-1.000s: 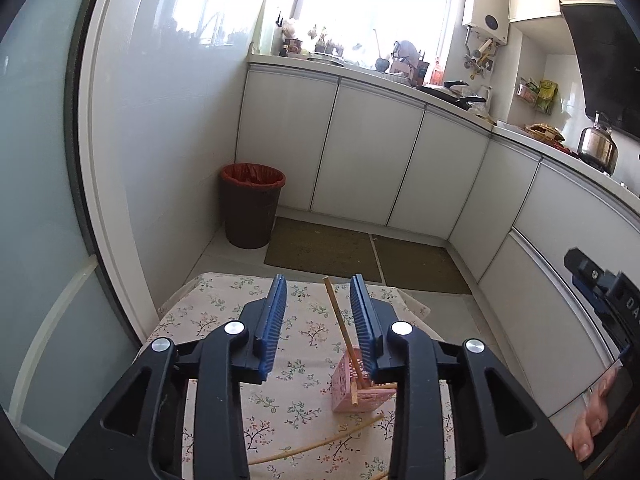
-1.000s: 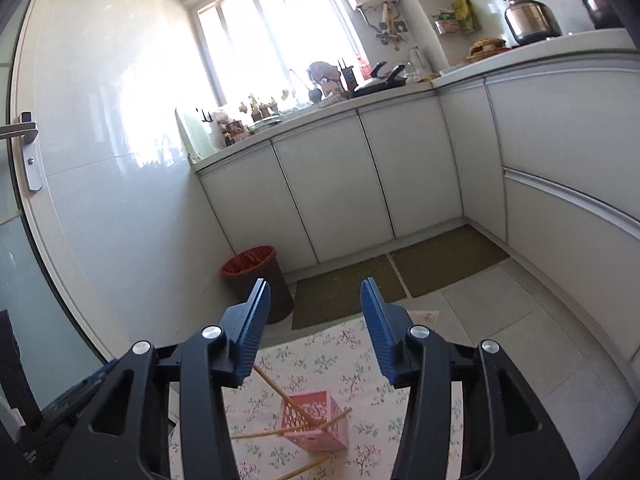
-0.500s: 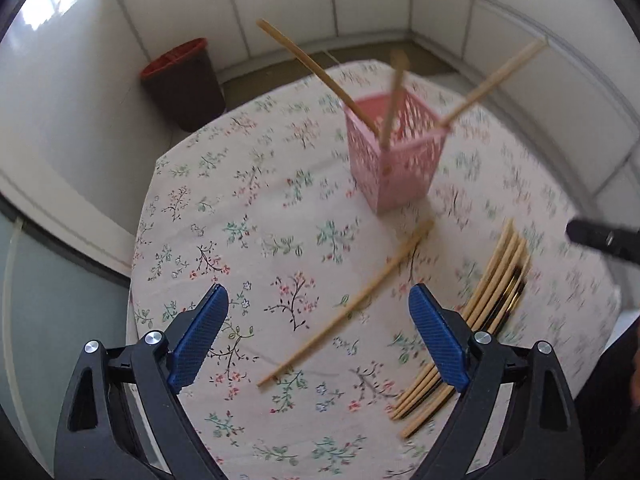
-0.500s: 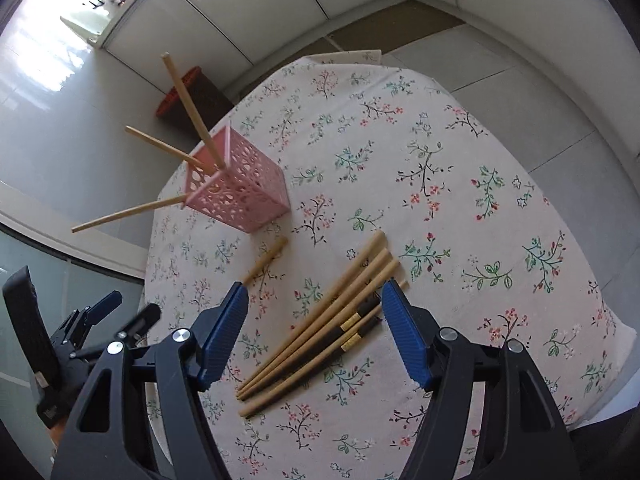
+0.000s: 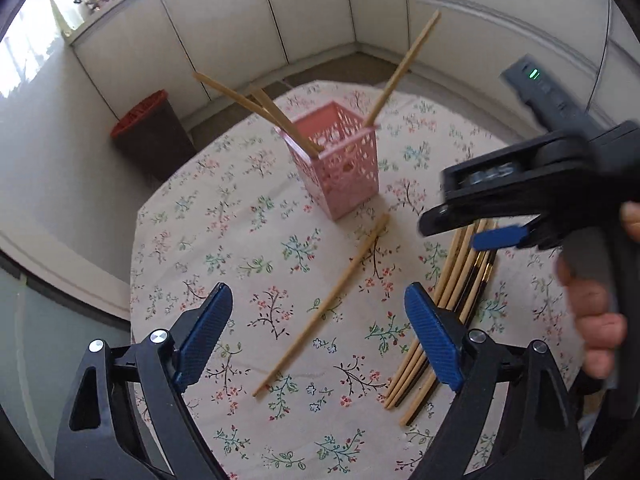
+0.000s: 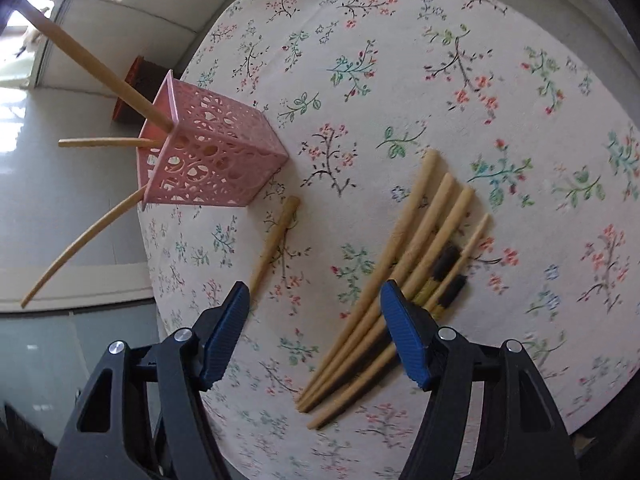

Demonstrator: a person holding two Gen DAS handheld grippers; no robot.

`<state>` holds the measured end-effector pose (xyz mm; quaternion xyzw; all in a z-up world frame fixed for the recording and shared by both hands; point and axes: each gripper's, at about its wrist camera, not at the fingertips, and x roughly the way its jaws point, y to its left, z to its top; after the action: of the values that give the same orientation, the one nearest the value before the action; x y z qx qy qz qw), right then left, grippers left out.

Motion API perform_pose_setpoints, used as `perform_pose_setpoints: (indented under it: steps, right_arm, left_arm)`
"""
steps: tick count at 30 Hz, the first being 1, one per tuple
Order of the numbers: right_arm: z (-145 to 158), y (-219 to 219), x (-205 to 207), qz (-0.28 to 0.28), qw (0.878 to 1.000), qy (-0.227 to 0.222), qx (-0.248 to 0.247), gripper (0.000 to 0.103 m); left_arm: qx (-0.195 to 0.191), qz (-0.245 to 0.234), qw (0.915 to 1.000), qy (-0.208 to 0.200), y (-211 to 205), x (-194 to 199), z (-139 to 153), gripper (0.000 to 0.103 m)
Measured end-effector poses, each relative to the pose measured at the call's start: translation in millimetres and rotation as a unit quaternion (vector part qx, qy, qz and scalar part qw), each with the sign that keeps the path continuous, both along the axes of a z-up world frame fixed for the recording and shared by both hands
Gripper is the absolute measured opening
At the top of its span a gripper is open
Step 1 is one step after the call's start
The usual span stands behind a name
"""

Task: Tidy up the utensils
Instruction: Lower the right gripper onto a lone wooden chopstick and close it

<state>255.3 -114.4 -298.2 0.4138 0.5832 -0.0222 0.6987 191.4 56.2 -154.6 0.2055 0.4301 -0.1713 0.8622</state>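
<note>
Left gripper [image 5: 316, 320] wide open, nothing between the jaws, hovering over the floral cloth [image 5: 248, 240]. Just beyond it a loose chopstick [image 5: 324, 308] lies diagonally on the cloth, its far end close to the basket.

Right gripper [image 6: 314, 320] also open, jaws apart and empty, no pad touching anything. Its right finger sits above the near end of the chopstick bundle [image 6: 400, 280]: several light wooden sticks side by side, touching, plus a couple of dark-tipped ones on the bundle's right side. In the left view the same bundle [image 5: 452, 292] lies right of the loose chopstick, partly behind the left gripper's right finger, with the right gripper [image 5: 496, 236] and the person's hand [image 5: 592, 312] above it.

Farther out, pink basket [image 5: 340, 172] stands upright on the cloth, three chopsticks [image 5: 404, 68] leaning out of it at different angles. Beyond the table edge a red-lined bin [image 5: 148, 132] stands on the floor by white cabinets [image 5: 224, 20].
</note>
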Motion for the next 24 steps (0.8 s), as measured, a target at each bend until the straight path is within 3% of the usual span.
perform_pose_setpoints:
  steps: [5, 10, 13, 16, 19, 20, 24]
  right_arm:
    - [-4.9, 32.5, 14.2, -0.072, 0.997, -0.012, -0.033, 0.065]
    - [-25.0, 63.7, 29.0, -0.122, 0.992, 0.004, -0.041, 0.063]
    - [-24.0, 76.7, 28.7, -0.154, 0.985, 0.0, -0.083, 0.062]
    - [-21.1, 82.1, 19.5, -0.179, 0.974, 0.02, -0.141, 0.025]
    - [-18.6, 83.9, 15.9, -0.155, 0.976, 0.0, -0.153, 0.021]
    - [-21.2, 79.7, 13.8, -0.156, 0.975, 0.022, -0.156, 0.0]
    - [-32.1, 49.0, 2.2, -0.126, 0.99, -0.005, -0.06, 0.0]
  left_arm:
    - [-0.059, 0.02, 0.9964, -0.058, 26.6, -37.4, 36.2, 0.089]
    - [-0.106, 0.006, 0.9912, -0.08, 43.5, -61.6, 54.0, 0.089]
    - [-0.124, 0.016, 0.9879, -0.091, 55.2, -67.8, 61.5, 0.089]
    - [-0.151, 0.031, 0.983, -0.099, 66.8, -70.8, 68.8, 0.089]
    - [-0.165, 0.041, 0.9798, -0.106, 73.2, -73.9, 74.5, 0.089]
    - [-0.168, 0.04, 0.9791, -0.107, 74.7, -75.9, 75.6, 0.089]
    - [-0.167, 0.047, 0.9788, -0.109, 78.6, -79.3, 75.8, 0.089]
